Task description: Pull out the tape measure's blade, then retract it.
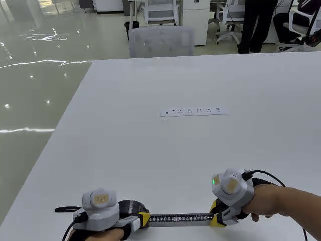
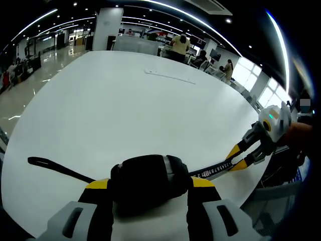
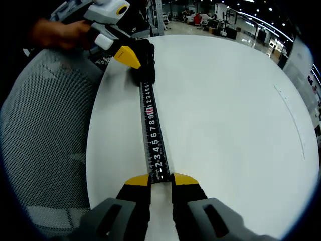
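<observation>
Head view: near the front edge of the broad white table (image 1: 200, 85), the left gripper (image 1: 142, 219) sits at the lower left with its yellow-tipped jaws clamped on either side of a round black tape measure case (image 1: 131, 208). From the case a dark metal blade with white numerals (image 1: 180, 218) runs flat along the tabletop to the right gripper (image 1: 215, 217), whose jaws are closed together on the blade's free end. The person's hand and forearm reach in from the lower right behind that gripper. The blade lies straight between the two grippers, roughly parallel to the table's near edge.

Left gripper view: the case fills the gap between the jaws, and a thin black wrist strap (image 2: 55, 168) trails from it across the table to the left. The blade leaves the case toward the right gripper, which sits by the table edge.

Right gripper view: the numerals read upward along the blade from the pinched tip to the case in the left gripper, and a grey mesh chair back (image 3: 45, 140) stands just beside the table edge.

Farther up the table a flat white power strip (image 1: 193, 111) lies well apart from the tape measure
</observation>
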`<move>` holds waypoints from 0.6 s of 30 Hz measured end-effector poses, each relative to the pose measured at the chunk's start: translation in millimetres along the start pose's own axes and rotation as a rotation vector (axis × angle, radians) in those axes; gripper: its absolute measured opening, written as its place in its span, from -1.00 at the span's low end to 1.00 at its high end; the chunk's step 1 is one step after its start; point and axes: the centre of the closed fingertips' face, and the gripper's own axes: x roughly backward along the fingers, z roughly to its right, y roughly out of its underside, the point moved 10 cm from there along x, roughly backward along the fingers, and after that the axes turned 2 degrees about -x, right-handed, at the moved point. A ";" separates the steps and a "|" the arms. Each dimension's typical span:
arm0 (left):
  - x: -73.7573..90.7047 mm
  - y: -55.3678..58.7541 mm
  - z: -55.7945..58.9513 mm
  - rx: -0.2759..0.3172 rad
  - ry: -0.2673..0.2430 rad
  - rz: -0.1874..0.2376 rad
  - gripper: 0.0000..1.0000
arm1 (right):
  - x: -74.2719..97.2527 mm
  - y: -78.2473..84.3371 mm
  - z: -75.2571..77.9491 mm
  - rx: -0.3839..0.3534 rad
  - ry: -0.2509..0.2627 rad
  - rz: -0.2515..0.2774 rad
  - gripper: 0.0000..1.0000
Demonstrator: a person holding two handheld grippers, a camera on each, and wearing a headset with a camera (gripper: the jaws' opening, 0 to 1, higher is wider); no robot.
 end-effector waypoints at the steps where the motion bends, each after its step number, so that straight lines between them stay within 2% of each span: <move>1: 0.1 0.1 0.1 0.000 0.000 0.000 0.10 | -0.7 -1.2 -0.5 0.002 -0.001 0.002 -0.72; 10: 0.2 0.1 0.3 -0.002 0.000 0.000 0.10 | -6.0 -11.1 -1.5 0.020 -0.003 0.003 -0.72; 18: 0.3 0.3 0.2 -0.002 0.000 0.001 0.10 | -6.9 -12.9 -1.1 0.009 0.001 0.014 -0.72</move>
